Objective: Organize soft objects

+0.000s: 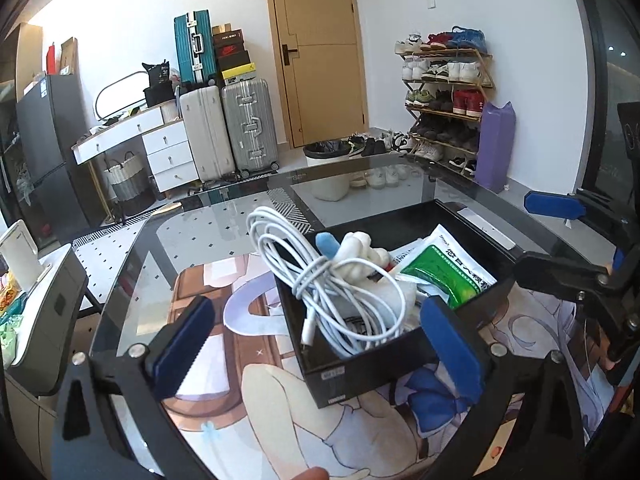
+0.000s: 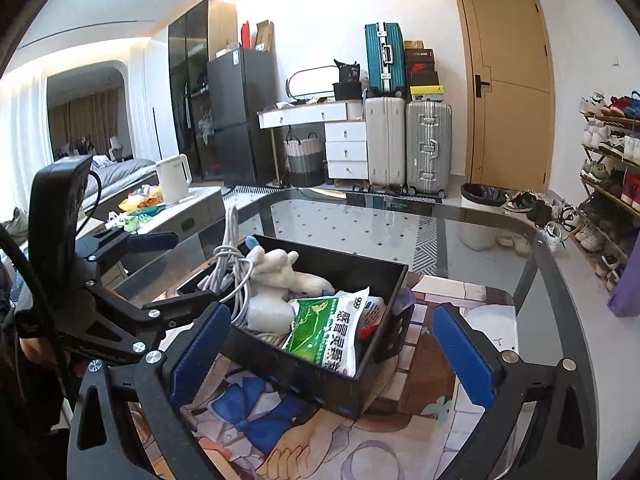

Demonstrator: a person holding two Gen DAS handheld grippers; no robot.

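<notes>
A black open box (image 1: pixel 360 372) (image 2: pixel 348 390) stands on the printed mat. Inside lie a coiled white cable (image 1: pixel 320 280) (image 2: pixel 232 268), a white plush toy (image 1: pixel 360 252) (image 2: pixel 276 276) and a green-and-white sachet (image 1: pixel 444 272) (image 2: pixel 324 328). The cable's loops rise above the box's left rim. My left gripper (image 1: pixel 316 308) (image 2: pixel 196 270) is open at the box's left near corner, and its pads touch nothing. My right gripper (image 2: pixel 330 312) (image 1: pixel 532 236) is open too, in front of the box's near wall, holding nothing.
The box rests on a cartoon-print mat (image 2: pixel 472 320) on a glass table (image 1: pixel 248 200) with rounded edges. To the left stands a low cabinet with a white kettle (image 2: pixel 174 180). Suitcases (image 2: pixel 404 144), a bin (image 2: pixel 480 216) and a shoe rack (image 1: pixel 444 92) stand beyond the table.
</notes>
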